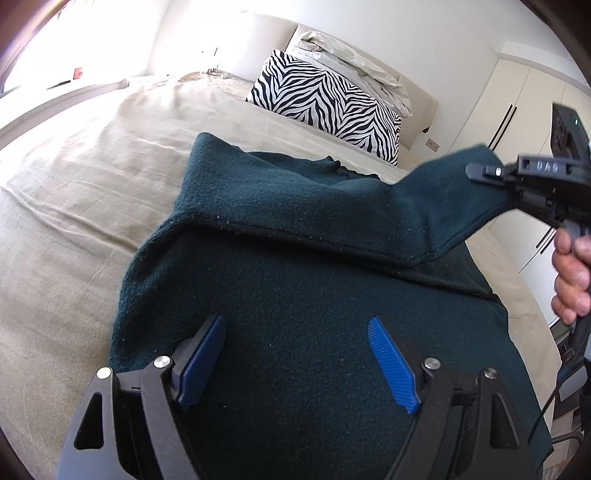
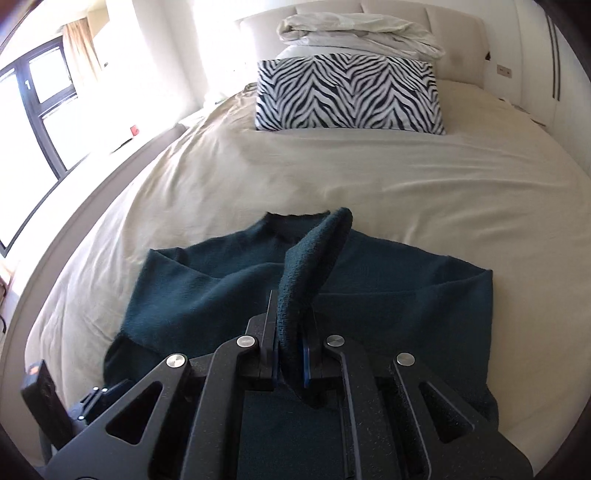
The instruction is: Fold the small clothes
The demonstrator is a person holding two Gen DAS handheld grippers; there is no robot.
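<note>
Left wrist view first: a dark green sweater is spread on the bed, on the beige sheet, down at the foot end and well apart from the pillows. The left gripper hangs over the sweater's body with its blue pads spread wide and nothing between them, so that claw is just open above the fabric. Whether the tips touch the knit, can't tell from this angle.

Over at the right edge of that same view the right gripper is clamped on a corner of the sweater and holds it up off the bed, so a flap of the green cloth slopes from the claw down to the rest of the garment. A person's hand is wrapped around its handle.

Right wrist view confirms it: the right gripper's jaws are closed tight on a bunched fold of the sweater, which stands up between them like a ridge. The rest lies rumpled on the sheet.

No containers anywhere, really. At the head end there's a zebra-print pillow lying flat, with a folded white duvet stacked behind it against the padded headboard. A window is on the left side.
</note>
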